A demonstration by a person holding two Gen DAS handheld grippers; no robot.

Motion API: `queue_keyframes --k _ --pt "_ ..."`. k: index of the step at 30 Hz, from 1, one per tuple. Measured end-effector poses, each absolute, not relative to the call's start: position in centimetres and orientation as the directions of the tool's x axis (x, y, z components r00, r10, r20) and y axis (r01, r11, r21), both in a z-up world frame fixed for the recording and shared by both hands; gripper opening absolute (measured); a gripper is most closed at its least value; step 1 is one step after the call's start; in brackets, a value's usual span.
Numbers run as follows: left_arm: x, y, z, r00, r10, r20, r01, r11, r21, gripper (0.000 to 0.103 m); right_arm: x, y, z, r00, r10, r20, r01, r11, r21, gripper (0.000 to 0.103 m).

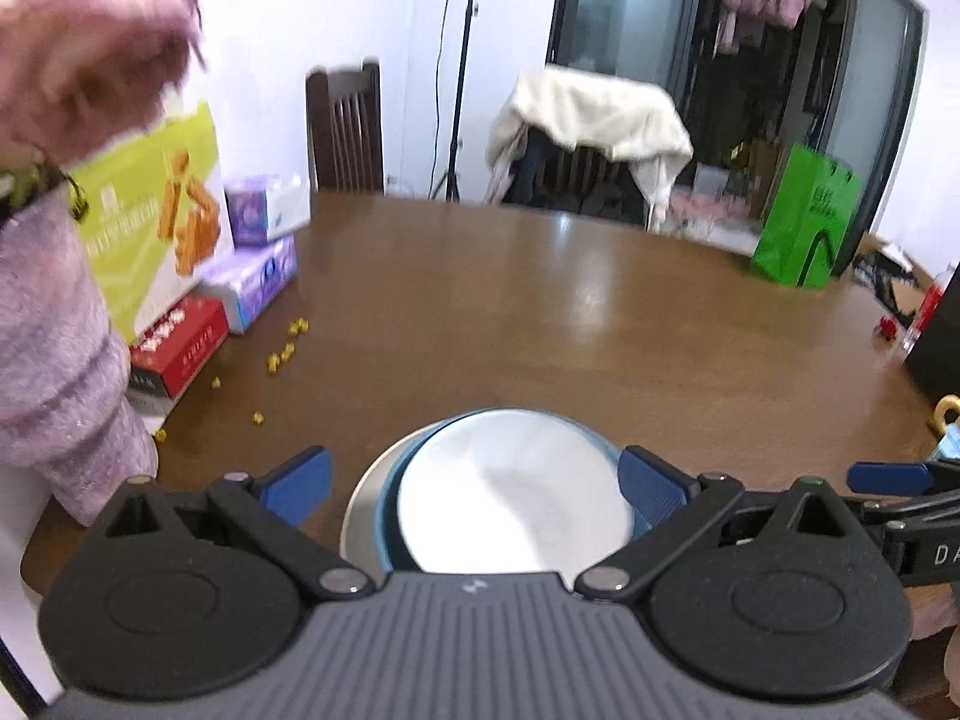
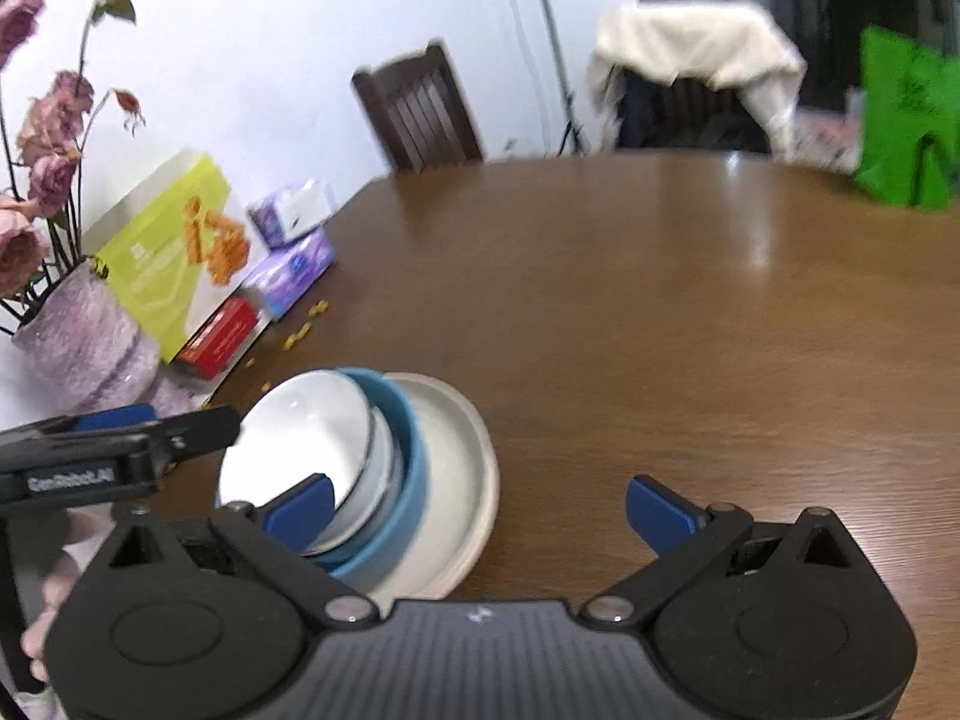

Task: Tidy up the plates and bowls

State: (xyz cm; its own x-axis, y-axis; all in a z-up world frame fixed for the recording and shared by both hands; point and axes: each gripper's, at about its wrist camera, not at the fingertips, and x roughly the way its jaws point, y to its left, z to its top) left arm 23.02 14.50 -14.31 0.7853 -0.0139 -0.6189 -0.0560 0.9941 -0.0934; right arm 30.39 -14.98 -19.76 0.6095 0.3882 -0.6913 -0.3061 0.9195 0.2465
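A stack stands on the brown table [image 1: 540,312]: a cream plate [image 2: 462,456] at the bottom, a blue bowl [image 2: 414,468] on it, and a white bowl [image 2: 294,438] lying tilted inside the blue one. In the left wrist view the white bowl [image 1: 516,492], the blue bowl [image 1: 387,516] and the plate [image 1: 360,516] sit just beyond my left gripper [image 1: 474,474]. It hovers open, its jaws wide on either side of the stack with nothing gripped. My right gripper [image 2: 480,507] is open and empty, to the right of the stack, its left pad over the white bowl's edge.
A mauve vase [image 2: 84,342] of pink flowers stands at the table's left. Beside it are a lime box [image 2: 174,252], a red box [image 2: 222,336] and purple tissue packs [image 2: 294,270]. Yellow crumbs [image 1: 282,354] lie nearby. A green bag [image 1: 804,222] and two chairs are at the far side.
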Motion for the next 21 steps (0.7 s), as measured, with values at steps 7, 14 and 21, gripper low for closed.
queue_keyframes --k 7,14,21 --pt "17.2 10.6 -12.4 0.843 0.001 -0.539 -0.057 0.995 -0.088 0.103 23.2 -19.3 -17.9 0.748 0.291 -0.596 -0.259 0.955 0.141 0.103" --pt "8.8 7.0 -11.2 0.871 0.002 -0.492 -0.048 0.995 -0.082 0.103 13.7 -23.4 -16.9 0.817 0.224 -0.531 -0.208 0.974 0.092 0.103" --pt "1.2 5.3 -11.1 0.889 -0.020 -0.458 -0.017 0.997 -0.077 0.103 4.1 -26.7 -15.9 0.867 0.166 -0.470 -0.146 0.986 0.079 0.103"
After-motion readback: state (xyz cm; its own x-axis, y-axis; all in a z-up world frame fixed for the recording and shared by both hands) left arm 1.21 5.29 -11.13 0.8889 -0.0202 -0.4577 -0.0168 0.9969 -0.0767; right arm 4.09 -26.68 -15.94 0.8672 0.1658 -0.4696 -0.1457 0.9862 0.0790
